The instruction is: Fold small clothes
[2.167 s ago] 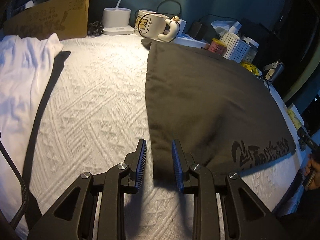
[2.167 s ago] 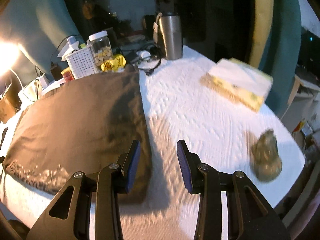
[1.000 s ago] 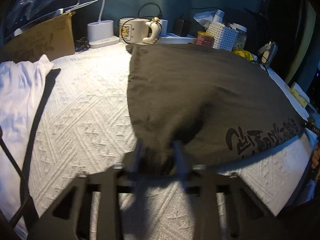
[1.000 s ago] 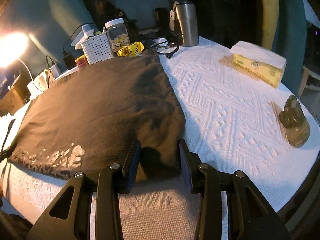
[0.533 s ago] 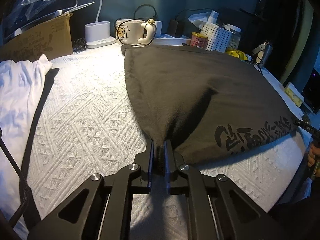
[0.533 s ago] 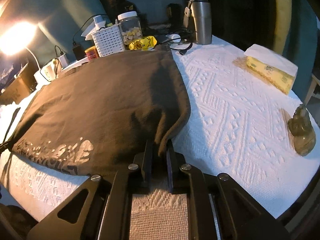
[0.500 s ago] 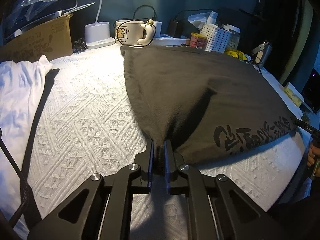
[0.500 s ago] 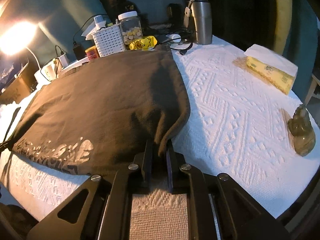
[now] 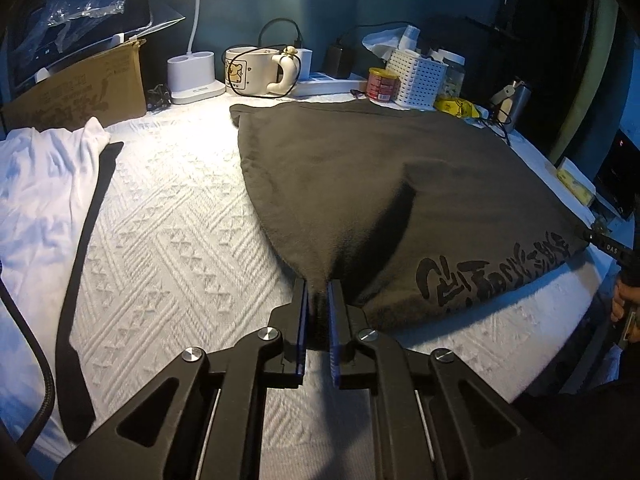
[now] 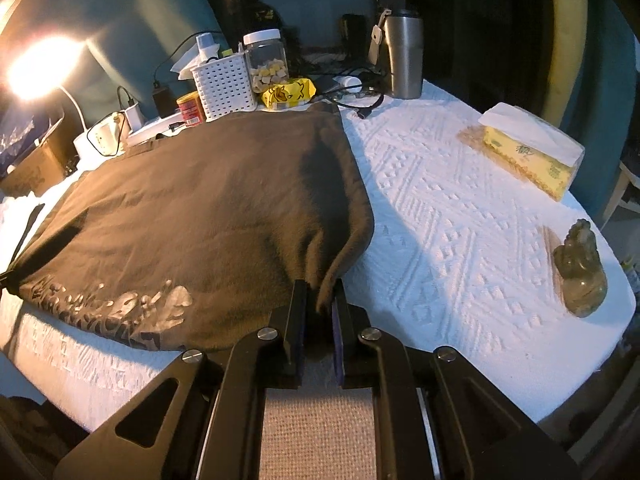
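A dark brown garment [image 9: 380, 184] with black printed lettering along its near hem lies spread on the white textured table cover [image 9: 168, 240]. My left gripper [image 9: 318, 292] is shut on its near left corner, and the cloth bunches up between the pads. In the right wrist view the same garment [image 10: 200, 208] shows pale lettering near the hem. My right gripper [image 10: 320, 292] is shut on its near right corner, which is pinched into a fold.
A white garment [image 9: 36, 184] and a black strap [image 9: 80, 264] lie at the left. A cardboard box [image 9: 80, 84], mug [image 9: 250, 70], white basket [image 9: 416, 76] and jar [image 10: 268, 60] line the back. A steel tumbler [image 10: 404, 60], tissue box [image 10: 528, 152] and figurine [image 10: 580, 272] stand at the right.
Both grippers came up to the garment's near corners and shut on them. In the last half second almost nothing has moved.
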A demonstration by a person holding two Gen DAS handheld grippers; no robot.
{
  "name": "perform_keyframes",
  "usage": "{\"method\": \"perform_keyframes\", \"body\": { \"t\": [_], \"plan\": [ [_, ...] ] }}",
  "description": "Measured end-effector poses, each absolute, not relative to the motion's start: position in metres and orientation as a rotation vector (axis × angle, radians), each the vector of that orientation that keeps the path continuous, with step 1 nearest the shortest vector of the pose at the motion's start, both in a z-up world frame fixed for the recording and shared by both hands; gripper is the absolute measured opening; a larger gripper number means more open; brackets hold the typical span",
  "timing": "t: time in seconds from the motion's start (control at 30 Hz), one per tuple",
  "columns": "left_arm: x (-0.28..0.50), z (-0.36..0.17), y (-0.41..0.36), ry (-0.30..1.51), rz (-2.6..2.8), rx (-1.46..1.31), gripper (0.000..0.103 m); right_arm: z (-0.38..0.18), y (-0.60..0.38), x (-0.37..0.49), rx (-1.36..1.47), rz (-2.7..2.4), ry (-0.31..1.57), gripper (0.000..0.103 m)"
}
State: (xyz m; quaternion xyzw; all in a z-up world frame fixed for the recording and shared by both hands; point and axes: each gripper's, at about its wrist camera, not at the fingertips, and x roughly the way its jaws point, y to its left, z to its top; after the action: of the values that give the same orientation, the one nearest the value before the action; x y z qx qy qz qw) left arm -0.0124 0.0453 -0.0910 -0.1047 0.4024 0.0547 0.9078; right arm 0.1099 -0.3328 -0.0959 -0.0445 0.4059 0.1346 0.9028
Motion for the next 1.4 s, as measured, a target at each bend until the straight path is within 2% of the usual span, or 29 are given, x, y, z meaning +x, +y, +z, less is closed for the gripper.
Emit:
{"method": "perform_keyframes", "body": {
  "t": [0.63,1.0,1.13,1.17,1.2,1.23,1.3,1.4],
  "plan": [
    [-0.043,-0.086,0.013,0.876,0.091,-0.139,0.008,-0.096,-0.362,0.078,-0.059,0.271,0.805,0.012],
    [-0.047,-0.109,0.015,0.923,0.121,-0.117,0.008,-0.109,-0.376,0.070,-0.004,0.285,0.802,0.012],
    [-0.051,-0.110,0.020,0.915,0.123,-0.133,0.017,-0.110,-0.383,0.072,0.054,0.306,0.812,0.012],
    [-0.052,-0.110,0.021,0.916,0.128,-0.140,0.021,-0.110,-0.386,0.073,0.075,0.311,0.815,0.012],
    [-0.053,-0.110,0.024,0.920,0.143,-0.144,0.033,-0.110,-0.388,0.074,0.097,0.316,0.820,0.012],
    [-0.054,-0.110,0.027,0.927,0.143,-0.150,0.037,-0.110,-0.390,0.075,0.112,0.318,0.824,0.012],
    [-0.054,-0.109,0.032,0.945,0.132,-0.170,0.040,-0.109,-0.390,0.075,0.118,0.319,0.828,0.012],
    [-0.054,-0.107,0.037,0.963,0.149,-0.178,0.052,-0.109,-0.391,0.075,0.130,0.319,0.831,0.012]
  ]
}}
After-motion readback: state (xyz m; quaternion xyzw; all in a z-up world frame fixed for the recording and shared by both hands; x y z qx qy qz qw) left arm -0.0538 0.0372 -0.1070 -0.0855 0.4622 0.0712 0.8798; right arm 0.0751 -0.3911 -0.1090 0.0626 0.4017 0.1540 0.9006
